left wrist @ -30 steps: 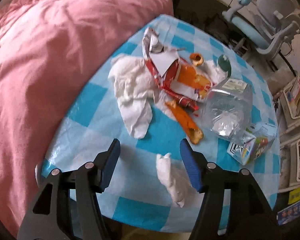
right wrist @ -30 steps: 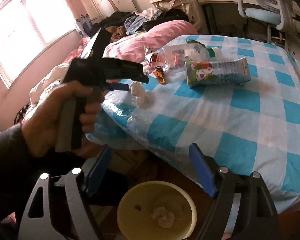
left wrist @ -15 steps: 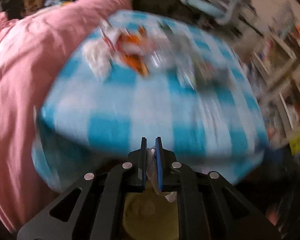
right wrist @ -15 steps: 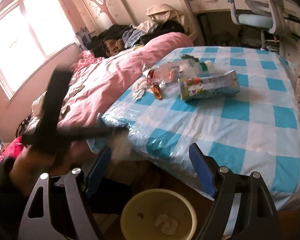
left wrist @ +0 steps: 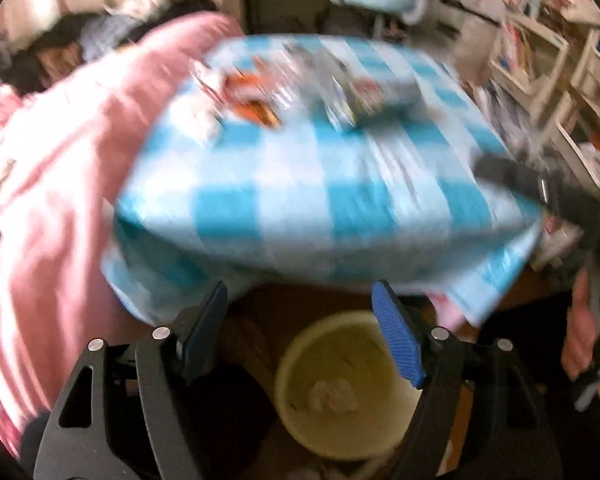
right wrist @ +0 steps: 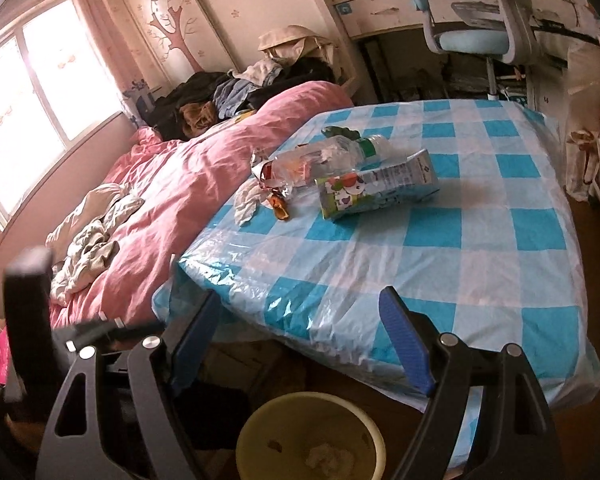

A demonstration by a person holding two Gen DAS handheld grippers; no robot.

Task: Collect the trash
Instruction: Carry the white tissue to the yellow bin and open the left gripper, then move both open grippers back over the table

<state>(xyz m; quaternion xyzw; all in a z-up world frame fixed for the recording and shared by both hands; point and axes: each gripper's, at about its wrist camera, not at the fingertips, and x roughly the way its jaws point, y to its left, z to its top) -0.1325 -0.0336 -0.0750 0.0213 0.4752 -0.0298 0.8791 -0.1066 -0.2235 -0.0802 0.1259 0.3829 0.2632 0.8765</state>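
Observation:
My left gripper (left wrist: 300, 300) hovers over a yellow bin (left wrist: 290, 360) on the floor below the table edge. Its jaws are opening and nothing is between them. A crumpled white tissue (left wrist: 332, 394) lies in the bin. My right gripper (right wrist: 300, 304) is open and empty, also above the bin (right wrist: 256, 424). On the blue checked table (right wrist: 460, 240) lie a drink carton (right wrist: 376, 192), a clear plastic bottle (right wrist: 324, 156), a white tissue (right wrist: 246, 202), orange peel (right wrist: 280, 210) and a torn wrapper (right wrist: 266, 172). The left wrist view is blurred.
A pink duvet (right wrist: 204, 184) on a bed borders the table's left side, with clothes piled behind. A blue desk chair (right wrist: 476, 36) stands beyond the table. Shelves (left wrist: 540, 80) line the right. A hand (left wrist: 584, 340) holds the other gripper at the right edge.
My left gripper shut on a white tissue on the table, carried it back over the bin and opened; the tissue now lies in the bin. The right gripper stayed nearly in place.

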